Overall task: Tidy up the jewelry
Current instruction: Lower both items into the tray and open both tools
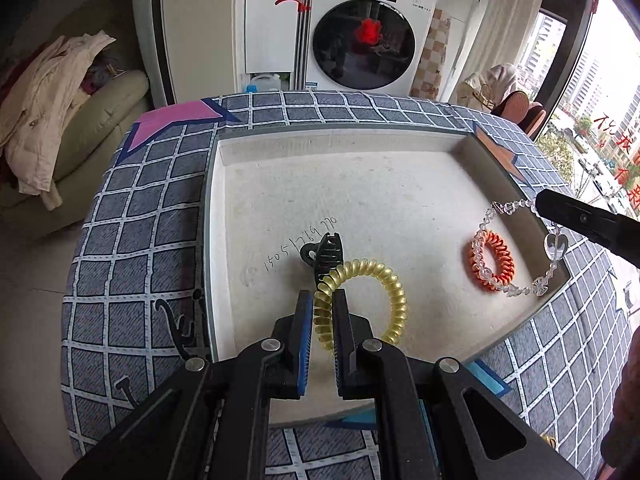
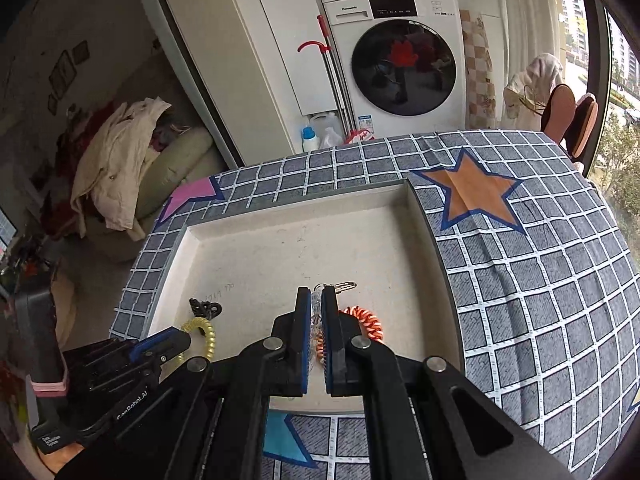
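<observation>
A shallow white tray (image 1: pixel 360 184) lies on a checked cloth. My left gripper (image 1: pixel 323 300) is shut on a yellow coil hair tie (image 1: pixel 384 280) over the tray's near part. A black hair claw clip (image 1: pixel 326 252) lies just beyond it. My right gripper (image 2: pixel 317 294) is shut on a clear bead bracelet (image 1: pixel 516 288), which hangs over an orange coil hair tie (image 1: pixel 492 266) at the tray's right side. In the right wrist view the tray (image 2: pixel 256 252), orange tie (image 2: pixel 366 322), yellow tie (image 2: pixel 200 334), clip (image 2: pixel 204 309) and left gripper (image 2: pixel 172 344) show.
The table cloth (image 1: pixel 140 216) has a pink star (image 1: pixel 172 120) and an orange star (image 2: pixel 472 196). A washing machine (image 1: pixel 368 32) stands behind the table, a sofa with clothes (image 1: pixel 60 120) to the left, chairs (image 2: pixel 568 120) by the window.
</observation>
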The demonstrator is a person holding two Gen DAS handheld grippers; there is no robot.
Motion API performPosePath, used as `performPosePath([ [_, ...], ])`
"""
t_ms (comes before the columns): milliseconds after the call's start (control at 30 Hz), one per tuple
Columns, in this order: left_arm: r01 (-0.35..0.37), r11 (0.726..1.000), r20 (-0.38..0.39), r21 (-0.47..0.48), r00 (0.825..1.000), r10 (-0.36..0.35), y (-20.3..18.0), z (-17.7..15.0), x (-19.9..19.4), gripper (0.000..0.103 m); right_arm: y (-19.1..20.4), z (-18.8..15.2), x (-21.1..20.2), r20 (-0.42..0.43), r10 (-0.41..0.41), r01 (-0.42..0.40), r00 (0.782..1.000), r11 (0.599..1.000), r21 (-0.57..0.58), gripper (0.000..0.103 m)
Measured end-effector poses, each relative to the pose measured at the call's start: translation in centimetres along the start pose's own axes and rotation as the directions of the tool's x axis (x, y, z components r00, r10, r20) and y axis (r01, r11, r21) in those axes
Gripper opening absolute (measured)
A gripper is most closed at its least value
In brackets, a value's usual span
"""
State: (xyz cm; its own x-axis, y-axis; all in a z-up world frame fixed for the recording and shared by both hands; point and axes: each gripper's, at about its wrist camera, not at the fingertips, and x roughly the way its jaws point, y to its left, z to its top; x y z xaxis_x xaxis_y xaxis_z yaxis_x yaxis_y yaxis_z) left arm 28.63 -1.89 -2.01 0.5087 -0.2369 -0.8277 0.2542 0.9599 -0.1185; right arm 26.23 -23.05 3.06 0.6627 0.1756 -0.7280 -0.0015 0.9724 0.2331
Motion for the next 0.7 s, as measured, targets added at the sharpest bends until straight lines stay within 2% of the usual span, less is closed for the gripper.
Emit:
performPosePath([
  [267,-0.074,0.997,-0.001,0.005,0.997,0.074,-0.2,1.1,2.3,0.029,-2.5,-0.9,2.8,-0.04,-0.053,0.054,0.998,0.998,0.04,0.006],
  [600,-0.159,0.984,0.05,0.082,0.987,0.155,-1.8,0.6,2.2,0.03,-3.8,-2.6,4.1,-0.083,-0.097,0.101,0.992,0.994,0.041,0.007],
  [667,-0.164,0.982,0.055,0.089,0.986,0.16,-2.0,0.4,1.9,0.03,-3.6,-2.5,4.1,-0.087,-0.111,0.113,0.99,0.993,0.028,0.013],
  [700,-0.169,0.981,0.061,0.091,0.985,0.164,-2.1,0.3,1.7,0.03,-3.5,-2.5,4.1,-0.091,-0.118,0.12,0.989,0.992,0.023,0.025],
])
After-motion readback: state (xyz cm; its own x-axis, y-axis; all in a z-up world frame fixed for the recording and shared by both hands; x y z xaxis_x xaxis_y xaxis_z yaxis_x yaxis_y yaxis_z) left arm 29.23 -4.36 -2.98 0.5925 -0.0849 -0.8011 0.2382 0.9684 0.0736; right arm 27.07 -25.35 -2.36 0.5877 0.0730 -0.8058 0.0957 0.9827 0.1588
